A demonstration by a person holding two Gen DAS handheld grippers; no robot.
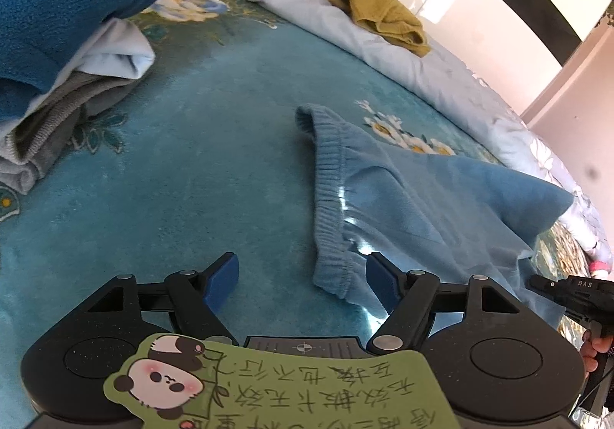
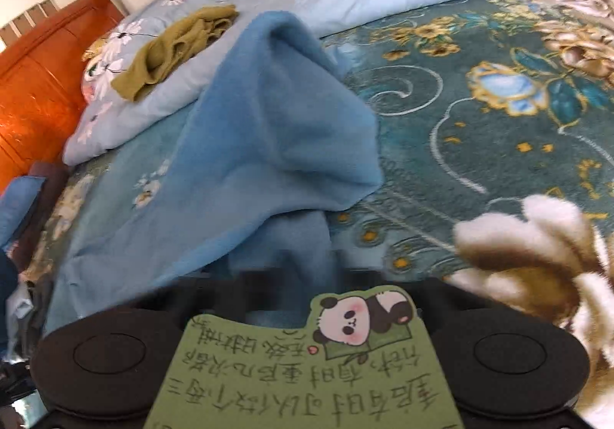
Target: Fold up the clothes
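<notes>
Panda note (image 1: 284,386): we see a green paper card fixed on the left tongs, nearest the lens; a similar one sits on the right tongs.
Left tongs (image 1: 301,281): we find them released, blue pads spread apart, low over the bed cover (image 1: 172,179).
Right tongs (image 2: 284,275): blurred; blue cloth runs down between them, but we cannot tell their state.
Blue garment (image 1: 414,198): on the bed, ribbed hem beside the left tongs, far part lifted.
Yellow garment (image 1: 380,14): on the flowered quilt (image 1: 441,83).
Clothes pile (image 1: 65,45): at left.
</notes>
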